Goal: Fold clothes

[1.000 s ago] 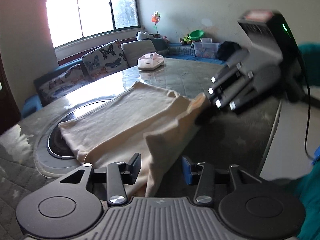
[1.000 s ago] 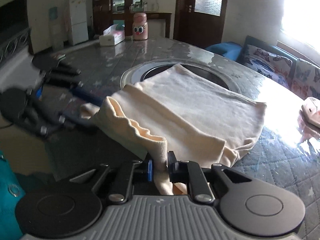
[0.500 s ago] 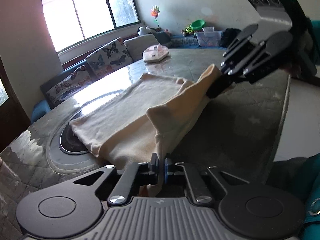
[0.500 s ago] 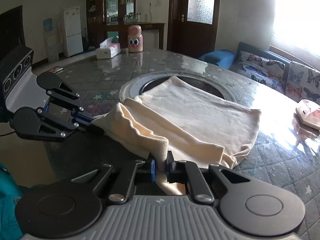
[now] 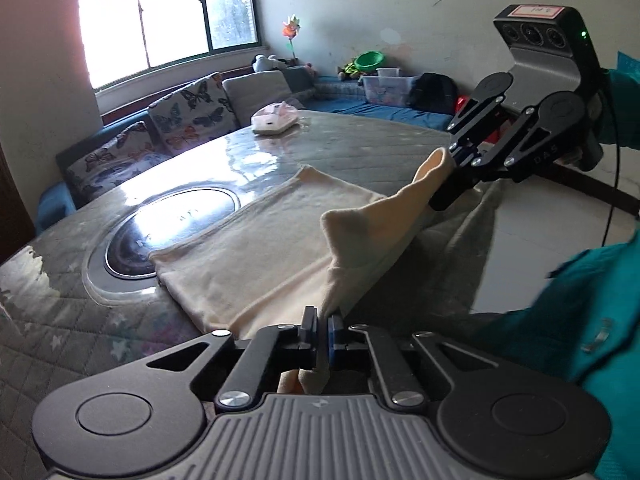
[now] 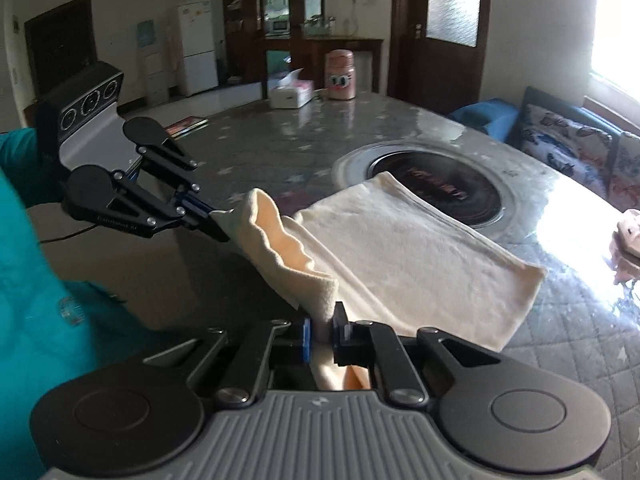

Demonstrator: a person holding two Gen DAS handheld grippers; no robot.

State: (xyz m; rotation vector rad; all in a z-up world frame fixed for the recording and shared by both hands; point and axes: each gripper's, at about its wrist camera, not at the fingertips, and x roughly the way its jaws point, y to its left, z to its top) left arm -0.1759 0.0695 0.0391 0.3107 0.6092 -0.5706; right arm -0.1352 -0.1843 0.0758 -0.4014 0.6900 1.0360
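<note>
A cream-coloured garment (image 5: 272,248) lies on the round quilted table (image 5: 360,152), its far part flat beside the dark inset cooktop (image 5: 176,224). My left gripper (image 5: 322,330) is shut on the garment's near corner. My right gripper (image 6: 322,328) is shut on the other near corner, and the near edge (image 6: 288,248) is stretched between them, lifted off the table. Each gripper shows in the other's view: the right gripper (image 5: 452,184) and the left gripper (image 6: 208,220).
A pink-white object (image 5: 274,120) lies on the far side of the table. A tissue box (image 6: 290,94) and a pink jar (image 6: 340,76) stand at the other far edge. A sofa with butterfly cushions (image 5: 184,116) is beyond the table. My teal sleeve (image 5: 580,320) is close by.
My left gripper has shut on the near corner it was open over. Both grippers have lifted the near edge and pulled it taut, further from the table's centre.
</note>
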